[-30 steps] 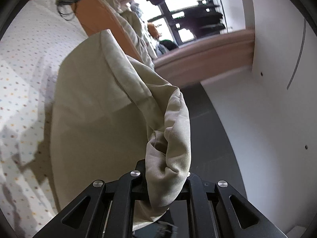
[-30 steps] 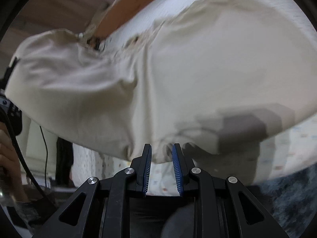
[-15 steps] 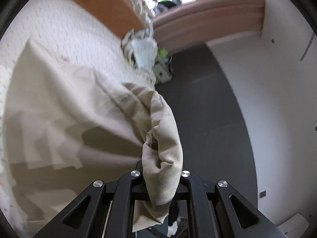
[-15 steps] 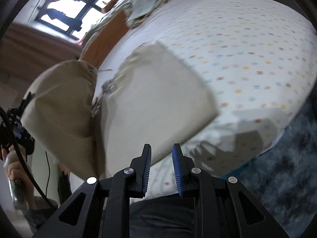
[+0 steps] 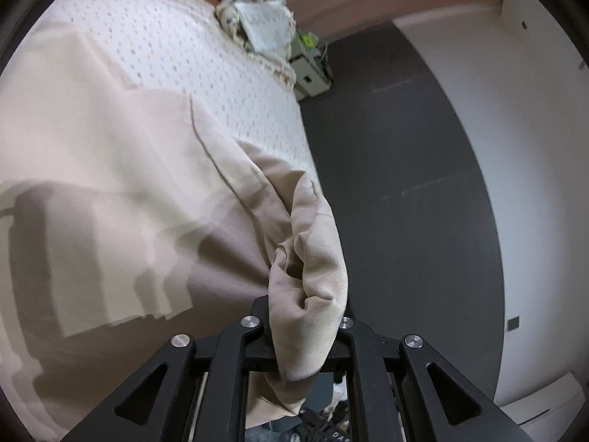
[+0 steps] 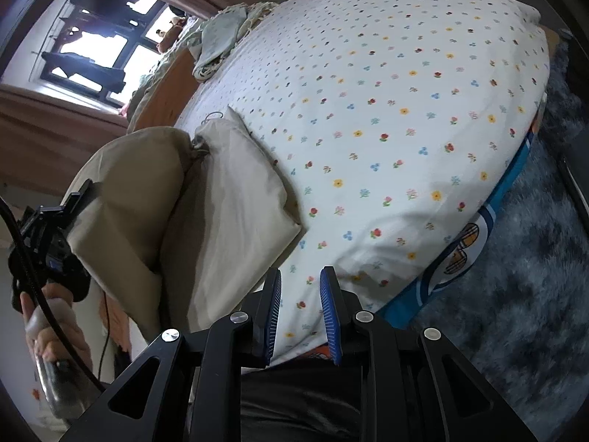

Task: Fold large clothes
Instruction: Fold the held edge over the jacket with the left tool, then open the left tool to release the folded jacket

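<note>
step: lay fold over | left tongs (image 5: 300, 326) pinch beige garment (image 5: 110, 169) | right tongs (image 6: 300, 313) apart, empty | advice: lower onto bed (image 6: 405, 92), match edges

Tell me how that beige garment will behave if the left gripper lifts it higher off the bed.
Probably floppy: the beige garment bunches and droops where the left gripper clamps it. It likely trails and unfolds rather than holding shape. Woven texture suggests it won't slip easily.
</note>
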A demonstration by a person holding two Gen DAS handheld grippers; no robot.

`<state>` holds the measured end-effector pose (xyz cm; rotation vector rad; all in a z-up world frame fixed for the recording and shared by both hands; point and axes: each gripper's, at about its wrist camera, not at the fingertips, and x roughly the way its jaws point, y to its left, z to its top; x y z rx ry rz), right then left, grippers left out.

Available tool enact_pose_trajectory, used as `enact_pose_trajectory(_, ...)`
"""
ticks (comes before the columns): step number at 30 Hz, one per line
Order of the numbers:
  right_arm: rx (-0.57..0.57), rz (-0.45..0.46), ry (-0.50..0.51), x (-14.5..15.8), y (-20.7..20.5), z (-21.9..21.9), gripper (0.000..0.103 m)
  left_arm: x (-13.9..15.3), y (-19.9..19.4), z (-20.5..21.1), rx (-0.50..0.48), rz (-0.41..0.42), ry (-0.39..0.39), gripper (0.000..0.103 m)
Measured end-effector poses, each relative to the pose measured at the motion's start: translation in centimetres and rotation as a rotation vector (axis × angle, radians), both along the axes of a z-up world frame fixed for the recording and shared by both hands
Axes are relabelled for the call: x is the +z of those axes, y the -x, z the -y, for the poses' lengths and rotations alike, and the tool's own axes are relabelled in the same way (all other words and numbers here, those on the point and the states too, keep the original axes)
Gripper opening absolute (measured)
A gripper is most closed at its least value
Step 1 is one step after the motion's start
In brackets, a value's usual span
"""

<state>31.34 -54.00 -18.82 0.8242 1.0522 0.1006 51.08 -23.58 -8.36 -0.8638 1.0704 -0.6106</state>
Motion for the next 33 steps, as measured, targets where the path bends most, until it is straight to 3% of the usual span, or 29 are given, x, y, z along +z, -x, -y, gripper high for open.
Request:
enact_pose_trajectory(1,-0.003,0.000,-0.004,-0.1,0.1,0.2,0.024,-0.8,-0.1,0.8,-0.009,-0.028,-0.026,0.011)
enact_pose_trajectory(4,-0.005,-0.005,-0.012,-0.4,0.3,0.5,0.024,-3.1,-0.1,2.4,-0.044,-0.096,-0.065,0.030)
enact_pose_trajectory(6,0.001,-0.005,-0.017,-0.6,0.5,0.5,0.025,-4.0,-0.1,3.1,-0.093,-0.127,-0.068,0.054)
enact_pose_trajectory(8,0.008,-0.004,-0.022,-0.7,0.4,0.4,0.033,-4.5,-0.3,3.2,-0.136,-0.157,-0.037,0.059)
enact_pose_trajectory(9,0.009,-0.001,-0.025,-0.8,0.3,0.3,0.039,-4.5,-0.4,2.8,-0.137,-0.161,-0.041,0.059)
enact_pose_trajectory(14,0.032,0.047,-0.066,-0.4,-0.7,-0.6,0.048,-2.9,-0.4,-1.0,-0.077,-0.104,-0.119,0.060)
enact_pose_trajectory(17,0.069,0.085,-0.075,0.2,-1.8,-2.0,0.064,-2.6,0.8,-5.0,-0.006,-0.085,-0.148,0.060)
enact_pose_trajectory(26,0.116,0.085,-0.101,-1.1,-5.7,-5.0,0.064,-4.0,4.9,-16.5,0.214,-0.109,-0.258,0.060)
enact_pose_trajectory(33,0.113,0.101,-0.085,-1.0,-7.3,-5.8,0.064,-7.3,7.3,-20.0,0.277,-0.185,-0.330,0.060)
